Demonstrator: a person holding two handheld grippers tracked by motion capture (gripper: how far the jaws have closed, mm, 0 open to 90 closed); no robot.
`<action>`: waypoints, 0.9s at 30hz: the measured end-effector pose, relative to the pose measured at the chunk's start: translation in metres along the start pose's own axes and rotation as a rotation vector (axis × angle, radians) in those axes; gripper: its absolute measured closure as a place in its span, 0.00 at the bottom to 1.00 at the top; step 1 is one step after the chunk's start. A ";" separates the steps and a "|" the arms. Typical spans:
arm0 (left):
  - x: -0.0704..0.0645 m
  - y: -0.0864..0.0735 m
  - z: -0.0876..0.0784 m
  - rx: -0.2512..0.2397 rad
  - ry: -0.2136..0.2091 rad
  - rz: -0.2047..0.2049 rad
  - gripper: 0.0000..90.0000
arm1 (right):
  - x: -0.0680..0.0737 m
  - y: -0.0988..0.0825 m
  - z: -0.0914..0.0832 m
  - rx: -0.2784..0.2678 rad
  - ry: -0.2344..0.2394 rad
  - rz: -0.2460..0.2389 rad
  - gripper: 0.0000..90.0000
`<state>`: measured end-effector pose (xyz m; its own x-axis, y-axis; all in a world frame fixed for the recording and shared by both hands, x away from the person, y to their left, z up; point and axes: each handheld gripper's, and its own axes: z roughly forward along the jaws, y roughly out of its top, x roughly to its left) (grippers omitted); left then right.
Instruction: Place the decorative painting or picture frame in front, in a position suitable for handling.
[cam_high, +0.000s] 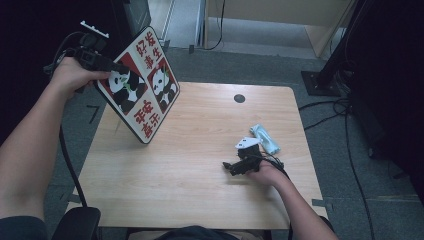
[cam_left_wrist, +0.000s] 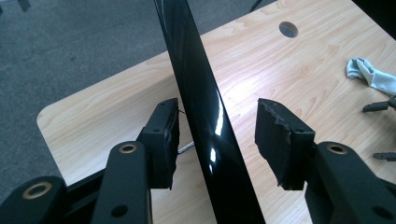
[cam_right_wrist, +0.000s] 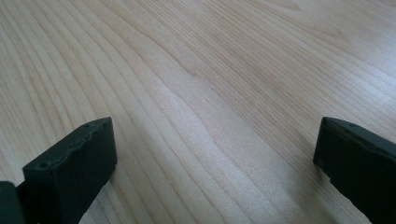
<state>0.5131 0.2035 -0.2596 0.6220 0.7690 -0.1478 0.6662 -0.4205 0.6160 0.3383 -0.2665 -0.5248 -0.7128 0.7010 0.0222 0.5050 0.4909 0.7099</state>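
Note:
A square board with panda pictures and red characters stands tilted over the table's left side, its lower corner near the wood. My left gripper reaches its upper left edge. In the left gripper view the board's glossy black edge runs between the jaws of this gripper. The left pad lies close against it, while the right pad stands apart with wood showing in the gap. My right gripper rests low on the table at the right, its jaws wide apart with bare wood between them.
A crumpled pale blue cloth lies just beyond the right gripper, also seen as the cloth. The wooden table has a round cable hole near its far edge. Cables and a stand base lie on the floor at the right.

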 end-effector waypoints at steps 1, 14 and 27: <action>0.001 0.002 0.001 0.017 0.003 0.009 0.56 | 0.000 0.000 0.000 0.000 0.000 0.000 0.00; 0.004 0.023 0.004 0.059 -0.028 0.015 0.59 | 0.000 0.000 0.000 -0.001 0.000 0.001 0.00; 0.015 0.044 0.022 0.111 -0.017 -0.024 0.64 | 0.000 0.000 0.000 -0.002 0.001 0.000 0.00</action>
<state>0.5606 0.1860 -0.2518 0.6113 0.7719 -0.1749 0.7218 -0.4531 0.5231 0.3384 -0.2666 -0.5250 -0.7129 0.7009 0.0231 0.5042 0.4894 0.7115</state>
